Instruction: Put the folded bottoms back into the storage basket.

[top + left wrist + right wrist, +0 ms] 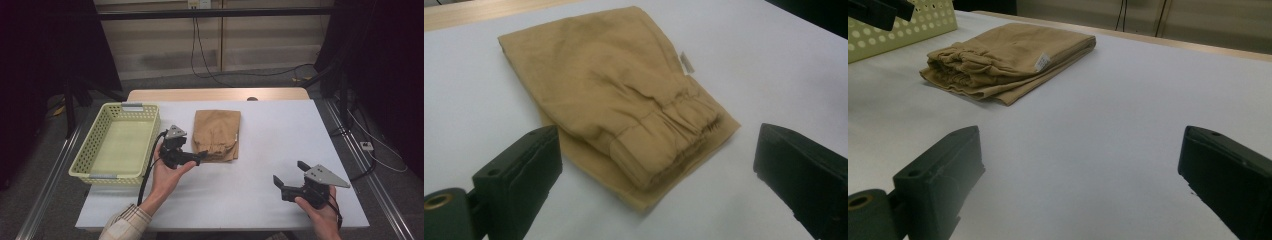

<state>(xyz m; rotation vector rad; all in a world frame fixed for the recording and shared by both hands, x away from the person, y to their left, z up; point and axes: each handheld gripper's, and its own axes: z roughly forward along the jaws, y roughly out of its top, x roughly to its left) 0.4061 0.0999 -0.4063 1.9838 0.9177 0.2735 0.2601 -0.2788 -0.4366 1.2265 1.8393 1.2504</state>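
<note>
I can't read any text, brand or number from here. The one candidate is a small white tag on the folded tan garment, sitting at its 3 o'clock edge in my right gripper view; whatever is printed on it is too small to make out.

It looked like a lab or test room — the white table stood on bare grey floor, with black curtains either side of it and cables hanging down the plain wall behind it.
</note>
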